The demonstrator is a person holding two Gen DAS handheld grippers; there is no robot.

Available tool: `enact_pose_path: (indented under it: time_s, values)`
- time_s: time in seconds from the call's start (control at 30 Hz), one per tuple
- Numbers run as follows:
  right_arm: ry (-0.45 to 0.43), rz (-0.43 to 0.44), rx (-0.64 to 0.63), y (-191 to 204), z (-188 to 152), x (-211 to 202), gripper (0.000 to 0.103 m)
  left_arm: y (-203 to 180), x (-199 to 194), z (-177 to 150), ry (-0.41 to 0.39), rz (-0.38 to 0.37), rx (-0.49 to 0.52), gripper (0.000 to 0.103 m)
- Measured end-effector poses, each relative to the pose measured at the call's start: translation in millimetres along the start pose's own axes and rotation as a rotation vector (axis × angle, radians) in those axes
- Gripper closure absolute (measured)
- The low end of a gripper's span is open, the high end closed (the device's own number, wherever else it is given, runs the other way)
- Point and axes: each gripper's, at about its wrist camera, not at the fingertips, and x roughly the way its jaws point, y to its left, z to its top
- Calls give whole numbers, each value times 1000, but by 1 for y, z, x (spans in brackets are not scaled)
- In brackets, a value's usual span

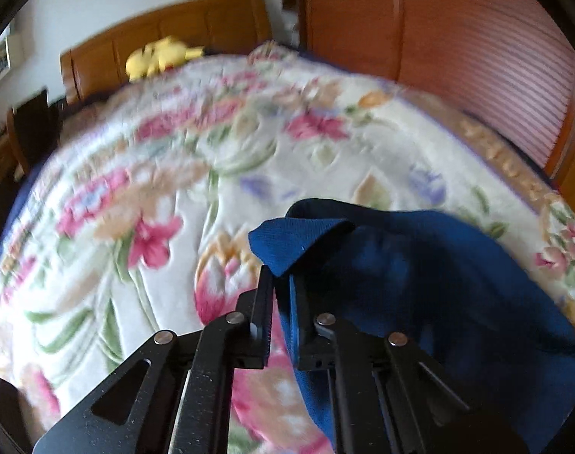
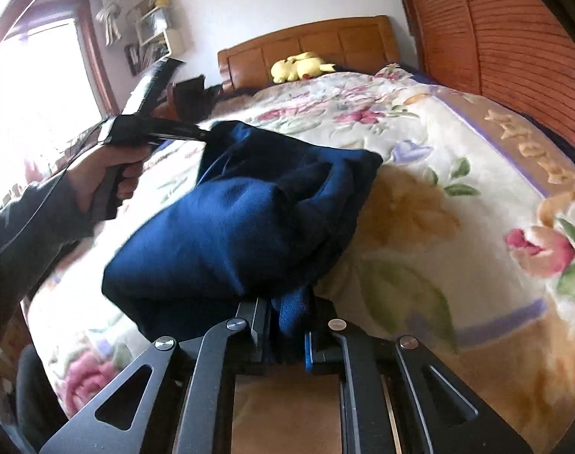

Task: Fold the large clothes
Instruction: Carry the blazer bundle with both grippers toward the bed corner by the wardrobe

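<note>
A dark blue garment (image 2: 249,219) hangs bunched between my two grippers above the floral bedspread (image 2: 457,159). My left gripper (image 1: 281,295) is shut on one edge of the garment (image 1: 401,265), a flap folding over its fingers. My right gripper (image 2: 287,321) is shut on another edge of the cloth. In the right wrist view, the left gripper (image 2: 204,136) shows at the upper left, held by a hand, pinching the far corner of the garment.
A yellow plush toy (image 2: 298,66) lies by the wooden headboard (image 2: 310,43). A wooden slatted wardrobe (image 1: 476,49) stands along the bed's right side. A bright window (image 2: 33,75) and a dark chair (image 1: 31,125) are on the left.
</note>
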Motion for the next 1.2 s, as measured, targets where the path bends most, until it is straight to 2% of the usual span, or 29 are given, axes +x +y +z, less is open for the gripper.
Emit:
enact_pose_path:
  time_s: [0.07, 0.17, 0.3, 0.43, 0.67, 0.93, 1.1, 1.2]
  values:
    - [-43, -15, 22, -7, 3, -15, 92, -18, -32, 5, -61, 14, 34, 95]
    - [-104, -19, 48, -20, 8, -46, 93, -37, -61, 13, -110, 14, 41, 95]
    - [-147, -77, 6, -43, 15, -91, 93, -69, -75, 25, -151, 6, 45, 95]
    - [-161, -182, -63, -77, 16, -139, 93, -127, -80, 42, -188, -59, 54, 95]
    - [-137, -341, -61, -149, 17, -220, 93, -237, -68, 64, -219, -168, 99, 95]
    - [-111, -533, -16, -210, 0, -288, 93, -351, -45, 81, -217, -282, 136, 95]
    - [-68, -605, 56, -232, -20, -293, 93, -398, -26, 77, -181, -313, 186, 95]
    - [-44, -629, 111, -243, -36, -288, 91, -417, -18, 68, -179, -290, 222, 94]
